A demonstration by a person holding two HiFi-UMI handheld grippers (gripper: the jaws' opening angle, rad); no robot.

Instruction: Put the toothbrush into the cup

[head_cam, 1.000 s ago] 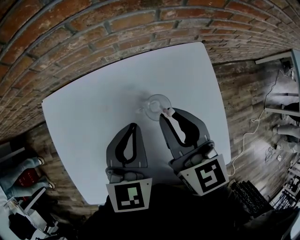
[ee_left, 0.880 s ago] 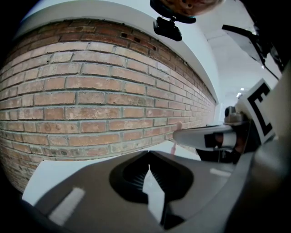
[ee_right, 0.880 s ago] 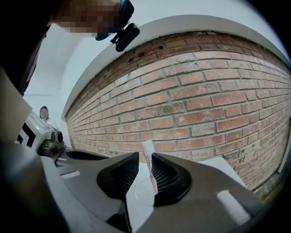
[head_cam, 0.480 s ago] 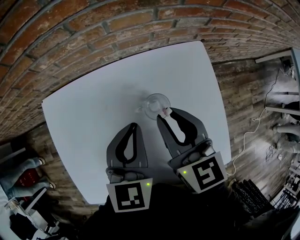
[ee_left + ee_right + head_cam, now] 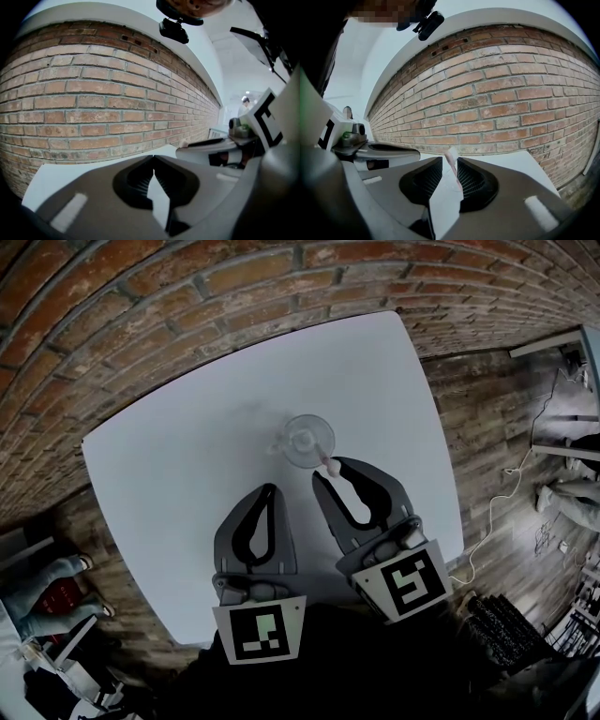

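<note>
A clear glass cup stands near the middle of the white table. A pink toothbrush leans out of the cup toward me, its end at the tips of my right gripper. In the right gripper view the toothbrush stands between the jaws of the right gripper. Those jaws have just been opening and stand wider than the brush, so they are open. My left gripper hovers left of the cup, shut and empty, its tips meeting in its own view.
A brick wall runs along the table's far edge. Wooden floor with a white cable lies to the right. A person's legs show at the lower left. The table's right edge is close to the right gripper.
The right gripper's jaws have spread apart around the toothbrush's end. The brush stays leaning in the cup. The left gripper has kept still.
</note>
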